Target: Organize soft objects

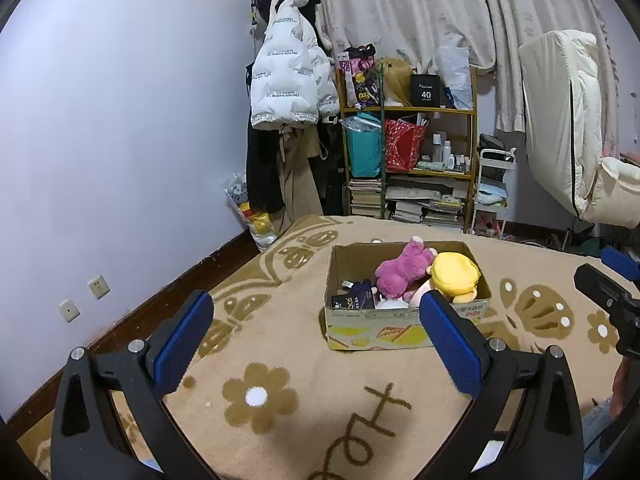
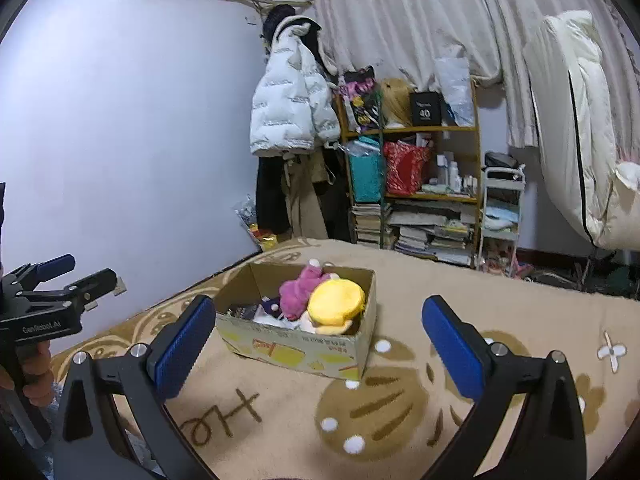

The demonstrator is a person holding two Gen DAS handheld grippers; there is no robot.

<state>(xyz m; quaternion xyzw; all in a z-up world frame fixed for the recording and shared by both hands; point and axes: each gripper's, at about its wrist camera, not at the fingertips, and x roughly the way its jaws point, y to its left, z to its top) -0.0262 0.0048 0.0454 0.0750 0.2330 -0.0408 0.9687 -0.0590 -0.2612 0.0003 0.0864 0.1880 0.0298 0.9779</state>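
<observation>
The left claw (image 1: 316, 336) hovers wide apart over the tan blanket (image 1: 280, 360), its blue pads (image 1: 184, 340) holding nothing. Just ahead of it, slightly toward its right finger, sits a cardboard box (image 1: 404, 328) on the blanket. Inside the box lie a pink plush (image 1: 404, 270) and, to its right, a yellow plush (image 1: 456, 274); a dark packet (image 1: 354, 300) rests in the box's near left corner. The right finger's tip overlaps the box's near wall in this view, though whether they touch I cannot tell.

The right claw (image 2: 318, 342) is likewise spread wide and empty, above the same blanket (image 2: 400, 420). The box (image 2: 296, 348) lies ahead between its fingers, closer to the left one, with the pink plush (image 2: 298, 292) behind the yellow plush (image 2: 336, 304).

From the right wrist view the left claw shows at the far left, held in a hand (image 2: 38, 372); from the left wrist view the right claw (image 1: 616, 280) shows at the far right.

Well beyond the box stand a shelf (image 1: 416, 160) full of books and bags, and a white jacket (image 1: 288, 72) hanging on the wall.
</observation>
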